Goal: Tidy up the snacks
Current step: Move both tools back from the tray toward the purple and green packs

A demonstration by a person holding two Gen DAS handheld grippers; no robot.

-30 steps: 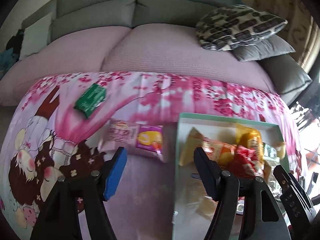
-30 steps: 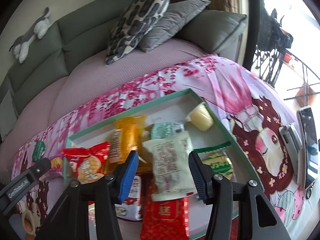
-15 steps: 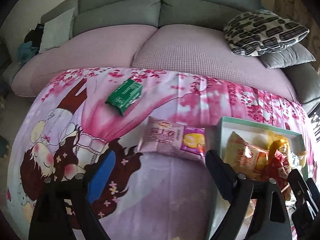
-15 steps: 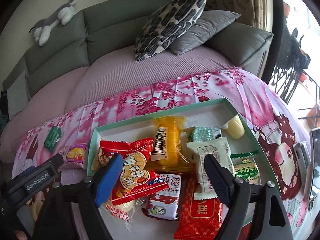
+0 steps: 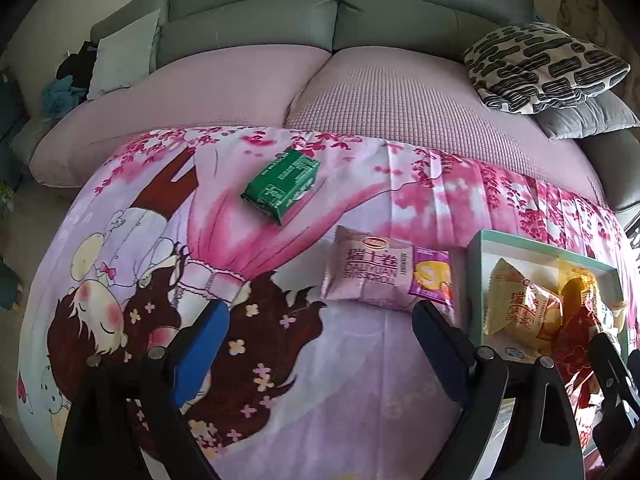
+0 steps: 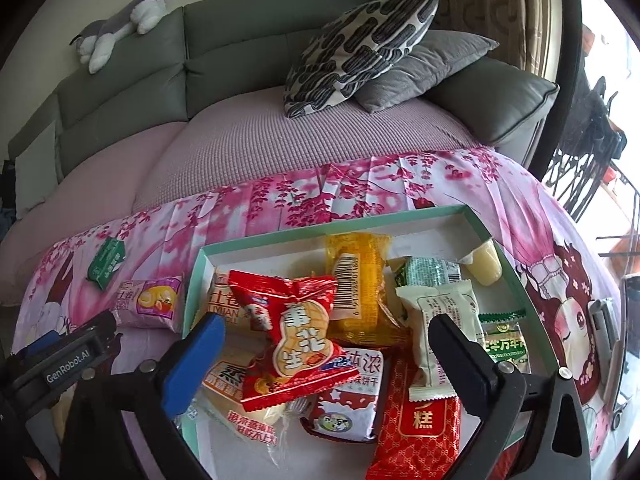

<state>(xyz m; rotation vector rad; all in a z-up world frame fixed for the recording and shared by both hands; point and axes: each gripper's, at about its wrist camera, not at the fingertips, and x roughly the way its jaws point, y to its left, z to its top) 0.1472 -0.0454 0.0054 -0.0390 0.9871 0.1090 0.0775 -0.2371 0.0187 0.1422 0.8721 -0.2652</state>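
The left gripper [image 5: 320, 344] had just been opening and stood with its jaws wide, nothing between them, over the pink cartoon-print cloth [image 5: 280, 420]. At one o'clock from it lay the pink Swiss-roll packet [image 5: 386, 270], just beside the tray's left wall; at eleven o'clock, well apart, lay the green packet [image 5: 282, 186].

The right gripper [image 6: 324, 344] had also just been opening; its jaws stood wide above the tray, pressing on nothing, with the red peanut packet [image 6: 296, 336] lying loose in the gap between them.

The teal-rimmed tray [image 6: 476, 220] sat on the cloth and held a heap of snacks: an orange packet [image 6: 356, 280] at twelve o'clock from the red one, a white packet [image 6: 440, 320] at three o'clock, a red cake packet [image 6: 416, 440] at five o'clock, a yellow jelly cup [image 6: 486, 268] in the far right corner.

Beyond the cloth ran a grey sofa [image 6: 240, 52] with a pink seat cover, a patterned cushion [image 6: 360, 48] and a plush cat [image 6: 120, 28] on its back.
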